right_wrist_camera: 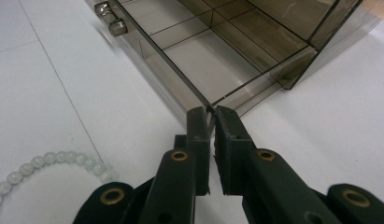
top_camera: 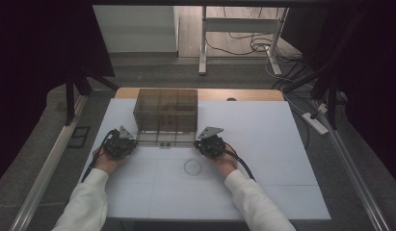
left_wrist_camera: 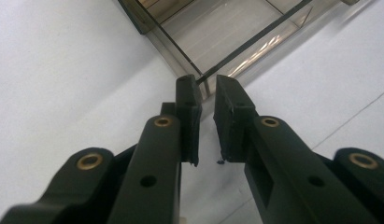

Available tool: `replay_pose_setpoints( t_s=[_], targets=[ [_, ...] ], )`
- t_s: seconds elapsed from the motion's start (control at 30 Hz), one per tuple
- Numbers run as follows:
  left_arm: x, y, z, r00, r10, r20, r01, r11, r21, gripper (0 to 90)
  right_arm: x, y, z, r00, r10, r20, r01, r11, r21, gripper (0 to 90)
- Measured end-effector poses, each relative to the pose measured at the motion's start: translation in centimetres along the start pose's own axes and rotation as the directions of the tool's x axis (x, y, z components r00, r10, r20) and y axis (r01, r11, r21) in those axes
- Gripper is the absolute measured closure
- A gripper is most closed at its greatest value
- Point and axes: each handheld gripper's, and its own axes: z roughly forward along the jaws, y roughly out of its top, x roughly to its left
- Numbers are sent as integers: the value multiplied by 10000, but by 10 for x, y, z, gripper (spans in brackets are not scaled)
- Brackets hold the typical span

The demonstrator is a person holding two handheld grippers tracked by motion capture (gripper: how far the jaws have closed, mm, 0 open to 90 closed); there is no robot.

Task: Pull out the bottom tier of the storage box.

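Smoked acrylic drawer (right_wrist_camera: 213, 60), near the tabletop's (top_camera: 282, 144) far edge, was rigid, light, slippery; we clamped left gripper (left_wrist_camera: 206, 88) and right gripper (right_wrist_camera: 211, 114) on its front corners.

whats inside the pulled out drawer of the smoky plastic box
The drawer is split by dividers into compartments, and the ones in view look empty. The part under the box is dim through the tinted walls. The bead bracelet lies outside, on the table.
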Motion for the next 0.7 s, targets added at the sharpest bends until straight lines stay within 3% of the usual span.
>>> replay_pose_setpoints(
  t_s=[0.7],
  targets=[
    [-2, -5, -4, 9999, 23, 123, -22, 10000, -35, 792, 4, -2, -3, 10000, -22, -91, 22, 10000, 20, 841]
  ],
)
